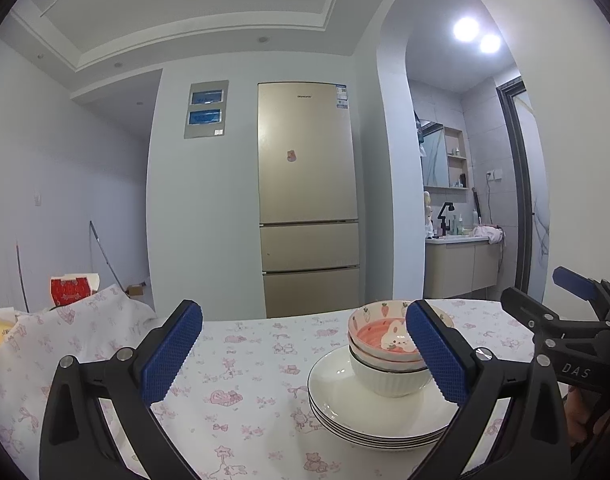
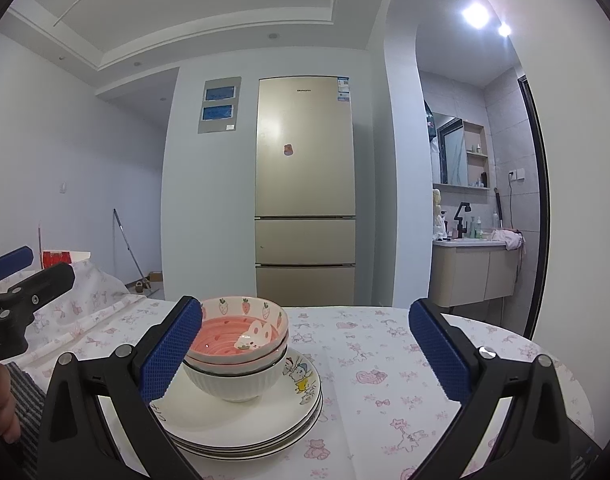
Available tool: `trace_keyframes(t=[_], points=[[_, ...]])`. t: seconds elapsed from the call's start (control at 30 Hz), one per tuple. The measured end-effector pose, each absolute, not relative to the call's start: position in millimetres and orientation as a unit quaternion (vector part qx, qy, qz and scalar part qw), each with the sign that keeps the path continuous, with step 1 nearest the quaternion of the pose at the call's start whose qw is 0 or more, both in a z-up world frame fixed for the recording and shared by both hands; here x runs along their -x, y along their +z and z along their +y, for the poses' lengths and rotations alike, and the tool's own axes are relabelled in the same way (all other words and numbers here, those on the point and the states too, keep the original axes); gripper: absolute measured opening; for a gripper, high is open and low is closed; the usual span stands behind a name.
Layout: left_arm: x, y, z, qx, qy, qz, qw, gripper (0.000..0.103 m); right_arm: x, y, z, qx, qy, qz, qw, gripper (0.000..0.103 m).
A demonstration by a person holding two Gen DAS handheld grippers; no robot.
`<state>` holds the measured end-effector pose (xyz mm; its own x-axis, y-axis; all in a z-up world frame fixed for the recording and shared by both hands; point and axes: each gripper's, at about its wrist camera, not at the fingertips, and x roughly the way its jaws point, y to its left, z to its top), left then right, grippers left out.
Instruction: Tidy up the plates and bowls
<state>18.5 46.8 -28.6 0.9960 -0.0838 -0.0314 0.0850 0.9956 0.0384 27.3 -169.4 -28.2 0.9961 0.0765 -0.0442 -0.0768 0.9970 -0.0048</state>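
A stack of white plates (image 1: 345, 404) (image 2: 265, 420) sits on the table, with stacked bowls on it: a ribbed white bowl (image 1: 389, 380) (image 2: 237, 384) at the bottom and a pink rabbit bowl (image 1: 385, 336) (image 2: 241, 336) on top. My left gripper (image 1: 305, 352) is open and empty; the stack is by its right finger. My right gripper (image 2: 305, 352) is open and empty; the stack is by its left finger. Each gripper shows at the edge of the other's view, the right gripper (image 1: 577, 312) and the left gripper (image 2: 21, 280).
The table has a white cloth with pink prints (image 1: 245, 360) (image 2: 385, 360). A cloth-covered hump (image 1: 85, 320) and a red box (image 1: 71, 288) lie at the left. A gold fridge (image 1: 309, 200) stands behind the table. A washroom with a sink cabinet (image 2: 473, 272) is at the right.
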Motion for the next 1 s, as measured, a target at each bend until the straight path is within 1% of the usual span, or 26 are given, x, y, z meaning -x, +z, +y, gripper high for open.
trace_keyframes(t=[0.2, 1.0], points=[[-15.9, -29.2, 38.3, -0.041, -0.038, 0.011, 0.998, 0.103, -29.8, -28.6, -166.1, 0.008, 0.038, 0.026, 0.999, 0.103], [-21.1, -30.3, 44.6, -0.026, -0.034, 0.026, 0.999, 0.103, -28.7, -28.9, -165.5, 0.008, 0.037, 0.023, 0.999, 0.103]])
